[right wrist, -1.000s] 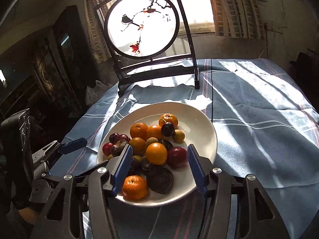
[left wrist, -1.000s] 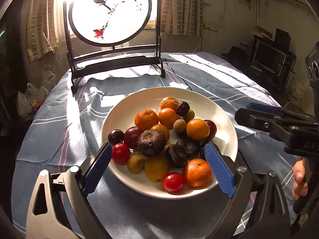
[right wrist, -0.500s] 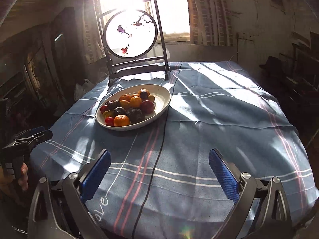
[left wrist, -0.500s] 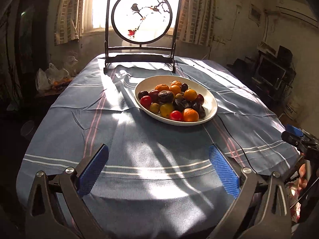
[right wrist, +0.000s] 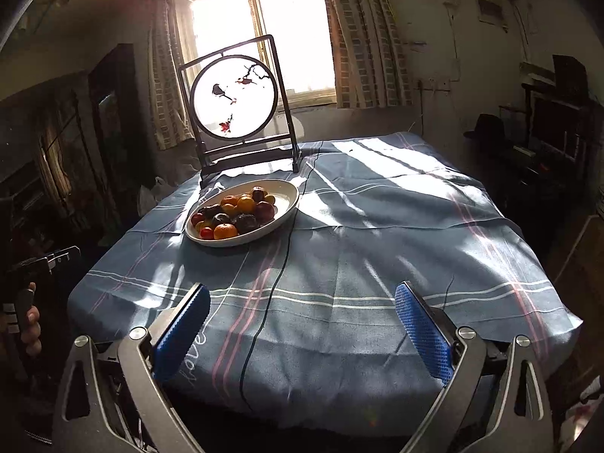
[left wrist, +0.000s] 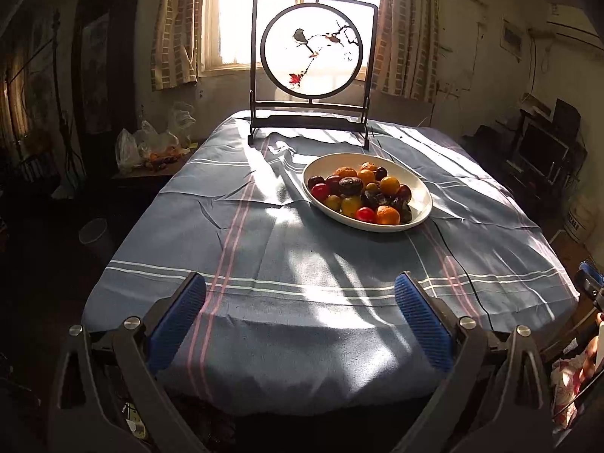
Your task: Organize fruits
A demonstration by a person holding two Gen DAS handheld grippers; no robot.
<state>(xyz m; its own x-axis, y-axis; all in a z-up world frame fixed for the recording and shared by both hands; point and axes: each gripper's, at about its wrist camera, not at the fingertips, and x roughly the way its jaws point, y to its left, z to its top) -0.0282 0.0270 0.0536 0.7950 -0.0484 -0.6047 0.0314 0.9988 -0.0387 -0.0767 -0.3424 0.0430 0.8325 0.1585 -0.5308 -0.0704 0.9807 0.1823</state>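
Observation:
A white oval plate (left wrist: pixel 419 188) holds several fruits (left wrist: pixel 358 192): oranges, red tomatoes, dark plums and yellow ones. It sits on the blue striped tablecloth (left wrist: pixel 287 249), past the middle. It also shows in the right wrist view (right wrist: pixel 288 198) with its fruits (right wrist: pixel 236 215), at the far left of the table. My left gripper (left wrist: pixel 300 317) is open and empty, back at the table's near edge. My right gripper (right wrist: pixel 302 321) is open and empty at the near edge too. Both are far from the plate.
A round painted screen in a dark frame (left wrist: pixel 311 64) stands at the table's far end before the window. A thin black cable (right wrist: pixel 281 264) runs across the cloth from the plate's side to the near edge. Bags (left wrist: pixel 145 147) lie on a low stand at left.
Both grippers have pulled back from right over the plate to the table's near edge. The plate and its fruits stay in place. Both grippers stay open and empty.

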